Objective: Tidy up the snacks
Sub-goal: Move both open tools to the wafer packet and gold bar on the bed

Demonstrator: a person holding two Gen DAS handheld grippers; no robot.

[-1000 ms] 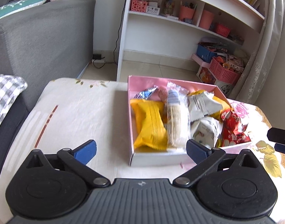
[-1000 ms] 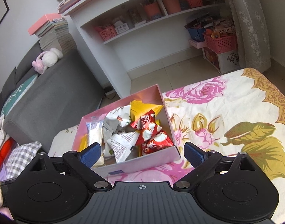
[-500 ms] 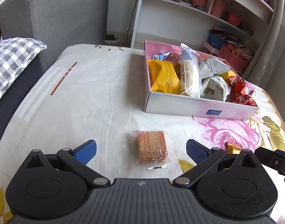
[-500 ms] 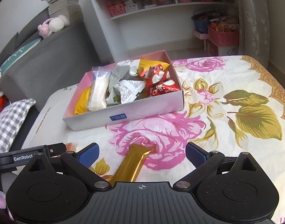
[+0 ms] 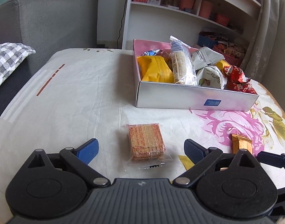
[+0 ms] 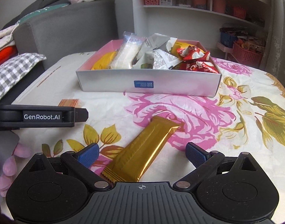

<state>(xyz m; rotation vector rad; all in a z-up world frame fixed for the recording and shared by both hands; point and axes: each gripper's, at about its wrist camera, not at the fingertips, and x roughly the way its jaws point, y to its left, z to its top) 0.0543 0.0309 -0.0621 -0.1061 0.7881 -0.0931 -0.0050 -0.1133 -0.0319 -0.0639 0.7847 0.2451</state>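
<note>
Living room, floral-print cloth-covered table before grey sofa, white shelves. Pink open cardboard box, heaped with packets, sits toward far edge. Left gripper, fingers spread wide, straddles clear-wrapped square orange cracker pack near front edge. Right gripper, likewise spread, frames gold foil snack bar lying diagonally.

Advice: lower, centre, pinch gently across wrappers; crackers likely crush. Bar's near end partly hidden behind gripper body; package print unreadable.
</note>
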